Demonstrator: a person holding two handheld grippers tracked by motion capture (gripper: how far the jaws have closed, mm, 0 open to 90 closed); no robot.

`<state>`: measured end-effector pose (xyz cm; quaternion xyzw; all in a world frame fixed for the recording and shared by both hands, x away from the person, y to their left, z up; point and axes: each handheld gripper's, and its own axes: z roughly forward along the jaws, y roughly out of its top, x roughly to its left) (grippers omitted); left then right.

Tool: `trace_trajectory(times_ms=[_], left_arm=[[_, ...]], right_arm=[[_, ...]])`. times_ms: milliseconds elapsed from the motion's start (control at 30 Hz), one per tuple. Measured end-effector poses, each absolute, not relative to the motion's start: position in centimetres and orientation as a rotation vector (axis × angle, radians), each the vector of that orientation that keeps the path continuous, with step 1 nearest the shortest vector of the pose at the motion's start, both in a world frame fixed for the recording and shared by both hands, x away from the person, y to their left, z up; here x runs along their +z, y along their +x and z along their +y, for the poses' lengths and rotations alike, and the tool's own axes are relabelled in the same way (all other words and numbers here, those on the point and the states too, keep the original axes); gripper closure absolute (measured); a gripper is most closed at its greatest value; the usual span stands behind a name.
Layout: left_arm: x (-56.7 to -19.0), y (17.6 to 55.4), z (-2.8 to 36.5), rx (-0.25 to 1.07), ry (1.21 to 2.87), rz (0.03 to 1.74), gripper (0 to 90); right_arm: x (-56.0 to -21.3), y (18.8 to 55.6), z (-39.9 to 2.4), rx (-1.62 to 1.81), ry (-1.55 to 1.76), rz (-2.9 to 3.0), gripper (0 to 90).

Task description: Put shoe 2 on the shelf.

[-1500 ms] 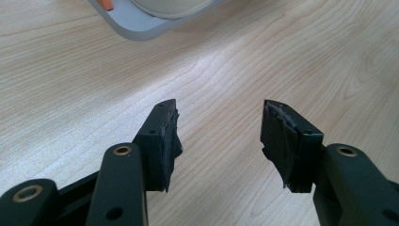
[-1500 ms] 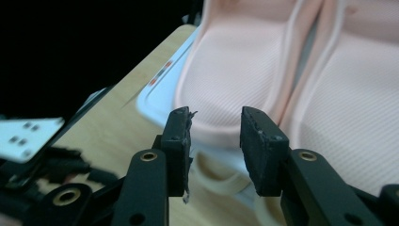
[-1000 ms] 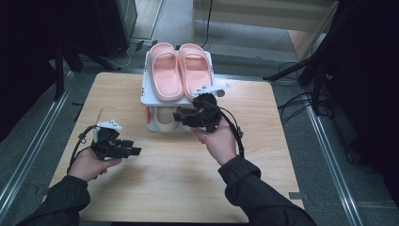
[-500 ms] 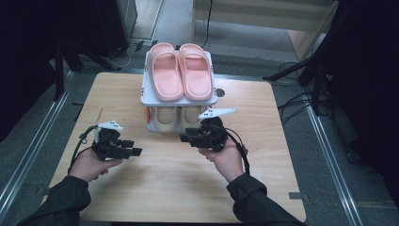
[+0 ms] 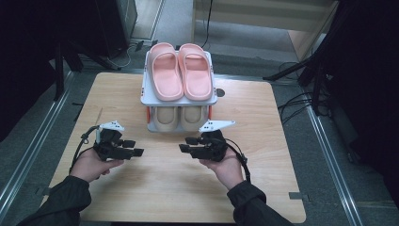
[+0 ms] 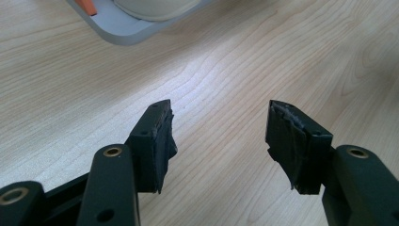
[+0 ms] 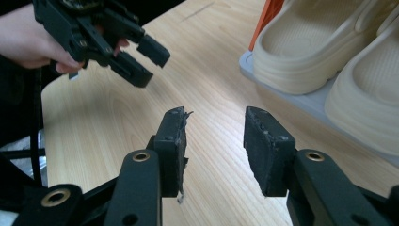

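Right gripper (image 5: 184, 144) has come back off the rack front and dropped low over the table; a second ago it was up against the lower shelf. Left gripper (image 5: 133, 148) hasn't shifted. Both sets of jaws have just been opening, nothing between either pair. Left stands spread wide over bare wood; right is parted, also empty.

Around them: the two grippers point at each other, tips well apart, open tabletop between. Nothing blocks the gap. The shoe rack (image 5: 149, 96) stands just beyond both, between them and the far edge. In the right gripper view the left gripper (image 7: 141, 59) shows up-left of the jaws in a hand (image 7: 28, 40), and the rack's lower tray sits to the right of the jaws. In the left gripper view a corner of that grey tray (image 6: 120, 33) lies ahead, up-left.

Nearest things: beige slippers (image 5: 180, 117), a pair, side by side on the lower shelf, open ends toward the grippers, thick foam-look soles, plain. Closer to the right gripper than the left. Pink slippers (image 5: 181, 75) on the top shelf, also paired, same shape. Rack is white-grey with orange posts (image 7: 268, 19).

Surface: light wood-grain table (image 5: 155, 188), clean. Around it grey floor, metal rails either side, dark stands and cables at the right.
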<state>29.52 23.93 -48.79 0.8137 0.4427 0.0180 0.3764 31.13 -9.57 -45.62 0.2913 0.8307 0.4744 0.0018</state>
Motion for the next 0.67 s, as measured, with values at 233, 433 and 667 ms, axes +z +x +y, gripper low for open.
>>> trace_trajectory(times_ms=[233, 433, 667], left_arm=[[-48.7, 29.4, 23.9, 0.046, 2.073, 1.126, 40.0], [-48.7, 29.4, 24.0, 0.049, 2.071, 1.126, 38.9], [-48.5, 29.3, 23.8, 0.059, 2.060, 1.119, 37.3]], right_arm=[[-46.6, 30.7, -9.7, 1.485, 0.897, 2.619, 58.1], [-46.9, 30.6, -9.9, 1.488, 0.871, 2.610, 56.6], [-47.1, 30.7, -10.1, 1.468, 0.865, 2.614, 56.2]])
